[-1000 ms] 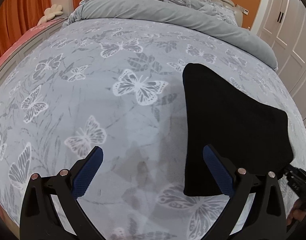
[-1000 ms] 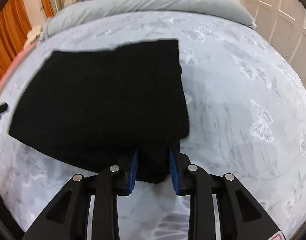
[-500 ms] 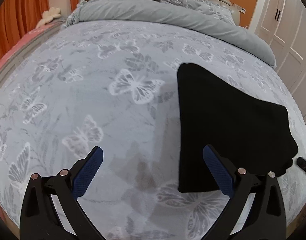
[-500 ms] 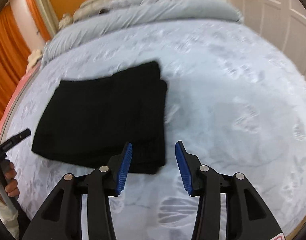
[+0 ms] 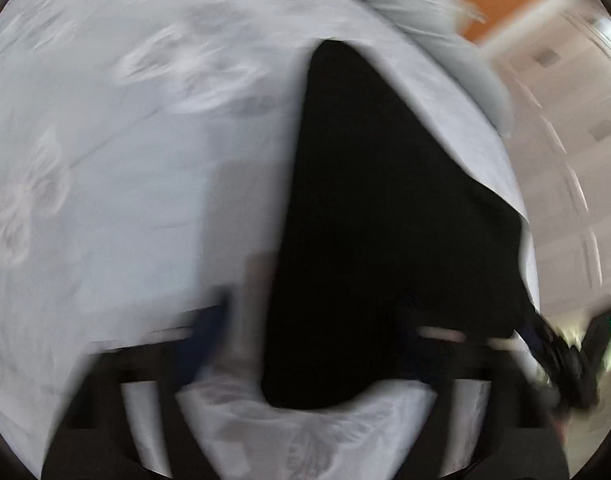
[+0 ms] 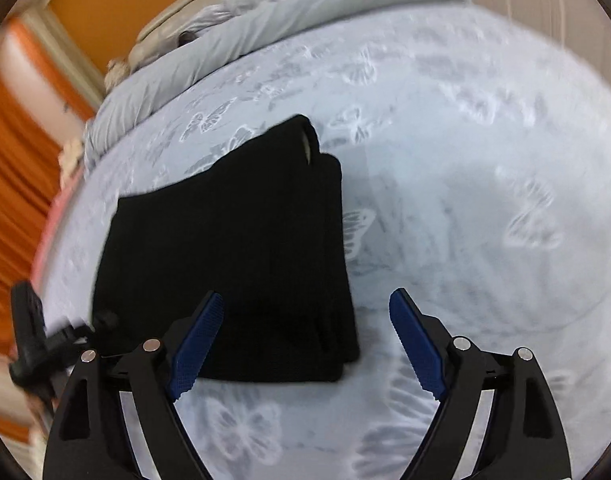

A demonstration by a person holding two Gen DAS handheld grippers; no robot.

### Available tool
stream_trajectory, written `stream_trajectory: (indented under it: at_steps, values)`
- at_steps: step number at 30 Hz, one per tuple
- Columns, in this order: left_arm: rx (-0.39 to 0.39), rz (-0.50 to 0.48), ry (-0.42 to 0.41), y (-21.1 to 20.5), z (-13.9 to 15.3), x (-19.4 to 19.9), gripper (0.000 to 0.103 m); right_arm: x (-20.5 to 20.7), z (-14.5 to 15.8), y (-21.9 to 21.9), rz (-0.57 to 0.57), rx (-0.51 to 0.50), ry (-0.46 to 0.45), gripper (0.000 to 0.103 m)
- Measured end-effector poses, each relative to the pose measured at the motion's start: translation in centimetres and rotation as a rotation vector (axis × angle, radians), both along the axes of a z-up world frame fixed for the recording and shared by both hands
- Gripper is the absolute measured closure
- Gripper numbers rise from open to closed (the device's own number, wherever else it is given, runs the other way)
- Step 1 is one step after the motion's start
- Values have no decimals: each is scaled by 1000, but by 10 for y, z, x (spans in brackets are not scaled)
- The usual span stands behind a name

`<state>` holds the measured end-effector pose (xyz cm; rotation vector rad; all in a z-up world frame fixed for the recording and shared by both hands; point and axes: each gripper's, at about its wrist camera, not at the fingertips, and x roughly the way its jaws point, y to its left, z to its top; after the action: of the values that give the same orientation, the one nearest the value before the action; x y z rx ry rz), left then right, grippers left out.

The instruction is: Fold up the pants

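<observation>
My right jaws gape empty above the soft, limp folded black fabric pants; left jaws too blurred to tell.

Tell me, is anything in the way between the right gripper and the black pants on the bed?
Nothing visible is. The right gripper is open just above the near edge of the folded black pants, with only butterfly bedsheet around them. The left gripper sits off at the pants' far side, not between.

2 oblique wrist views, shared pants
</observation>
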<state>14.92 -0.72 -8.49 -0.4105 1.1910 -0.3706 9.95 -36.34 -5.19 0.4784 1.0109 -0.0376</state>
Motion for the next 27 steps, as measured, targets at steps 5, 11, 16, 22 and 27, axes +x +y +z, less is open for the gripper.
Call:
stream_trajectory:
  at_steps: [5,11,16,22,27]
  values:
    - [58,-5,-68,-7,25,-13,79,12,3,18,78,-1,1,78]
    - [99,-42,-7,10,23,-27,62,-19,5,30,191,-73,44,58]
    - [79,31,13,29,19,-35,10,-27,-1,18,116,-39,65,22]
    - [-34,50,86,33,-1,-23,13,-18,-29,19,118,107,101,40]
    - [-22,-37,28,19,21,-36,76,-38,15,29,152,116,-31,72]
